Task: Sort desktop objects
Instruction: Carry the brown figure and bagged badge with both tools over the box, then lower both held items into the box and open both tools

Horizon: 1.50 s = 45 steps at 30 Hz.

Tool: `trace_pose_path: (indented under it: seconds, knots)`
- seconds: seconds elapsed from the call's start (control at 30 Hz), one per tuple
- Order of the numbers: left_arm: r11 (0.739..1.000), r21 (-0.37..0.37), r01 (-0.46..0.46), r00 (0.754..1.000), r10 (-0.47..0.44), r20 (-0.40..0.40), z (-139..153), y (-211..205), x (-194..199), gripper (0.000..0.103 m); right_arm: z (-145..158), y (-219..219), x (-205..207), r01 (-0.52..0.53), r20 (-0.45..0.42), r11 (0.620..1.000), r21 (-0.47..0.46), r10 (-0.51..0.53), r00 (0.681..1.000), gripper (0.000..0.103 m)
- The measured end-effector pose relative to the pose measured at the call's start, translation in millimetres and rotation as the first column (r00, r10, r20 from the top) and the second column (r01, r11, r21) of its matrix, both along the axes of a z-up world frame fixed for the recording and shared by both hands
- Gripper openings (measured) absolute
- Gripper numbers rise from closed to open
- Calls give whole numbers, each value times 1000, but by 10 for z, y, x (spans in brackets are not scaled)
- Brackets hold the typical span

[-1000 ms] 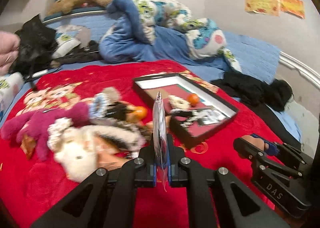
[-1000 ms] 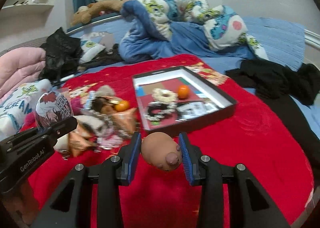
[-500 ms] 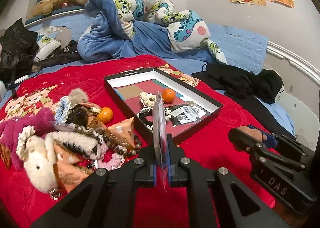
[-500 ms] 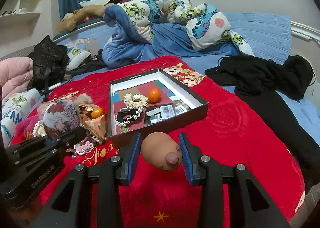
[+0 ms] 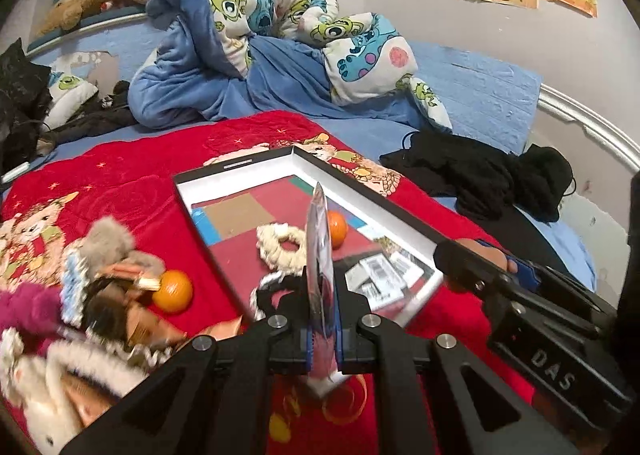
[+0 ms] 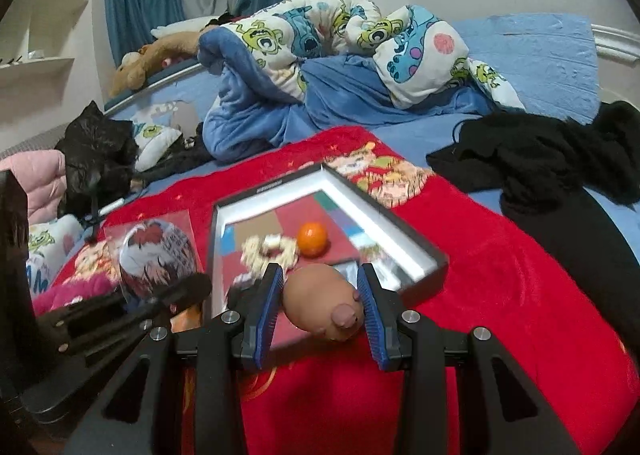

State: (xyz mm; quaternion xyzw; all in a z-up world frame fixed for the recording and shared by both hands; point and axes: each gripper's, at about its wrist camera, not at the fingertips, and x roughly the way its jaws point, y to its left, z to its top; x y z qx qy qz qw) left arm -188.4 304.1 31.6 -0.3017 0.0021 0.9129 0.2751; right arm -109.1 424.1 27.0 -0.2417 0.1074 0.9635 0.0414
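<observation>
- Grip of the left hand-held gripper (image 5: 322, 319) was seen closed on a flat badge in a clear sleeve (image 5: 319, 255), which was held edge-on and upright between the blue pads; in the right wrist view the badge's printed round face (image 6: 158, 259) was shown just left of the tray.
- Between the fingers of the right hand-held gripper (image 6: 320, 309) a brown egg-shaped toy (image 6: 322, 305) was held, the jaws being spread about as wide as the toy and pressed to its sides.
- A black-rimmed tray (image 5: 360, 195) with white inner walls was laid on the red blanket (image 5: 120, 183) of the bed, and both grippers were held at its near edge.
- Inside the tray a small orange (image 5: 336, 229), a cream braided ring (image 5: 280, 247), a black-and-white ring (image 5: 272, 291) and some barcode cards (image 5: 380, 275) were seen.
- A second orange (image 5: 172, 291) was left on the blanket beside the tray, against a pile of plush toys and trinkets (image 5: 80, 315).
- A black garment (image 6: 540, 159) was spread over the blue sheet to the right, well apart from the tray.
- A rumpled cartoon-print quilt (image 5: 280, 35) was heaped at the back of the bed.
</observation>
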Motion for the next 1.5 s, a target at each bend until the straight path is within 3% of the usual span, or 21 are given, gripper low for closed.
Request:
trace_pose_path:
  seconds: [0.23,0.6,0.97,1.17,1.3,1.5]
  knots:
    - [999,-32,19,1000,-19,9,-101,210,-224,8,-105,281,-448,5,26,1000,-30,-5,1000,38]
    - [999,-32,34,997,-31,74,-583,287,-369,8,-479,279,-702,25,115,999,35,-29,993,38]
    - [998,-55,34,998,-31,45,-623,348,-343,8,-554,166,-711,40,113,990,136,-56,992,36]
    - [993,-113,18,1000,-17,10,-628,410,-285,7,-563,147,-716,45,107,986,158,-63,992,37]
    - [992,-125,-4,1000,5,4,-623,404,-277,8,-566,136,-715,60,105,983,173,-79,991,43]
    - [987,-158,-35,999,33,-18,-616,417,-250,11,-568,128,-722,63,104,982,181,-83,991,44]
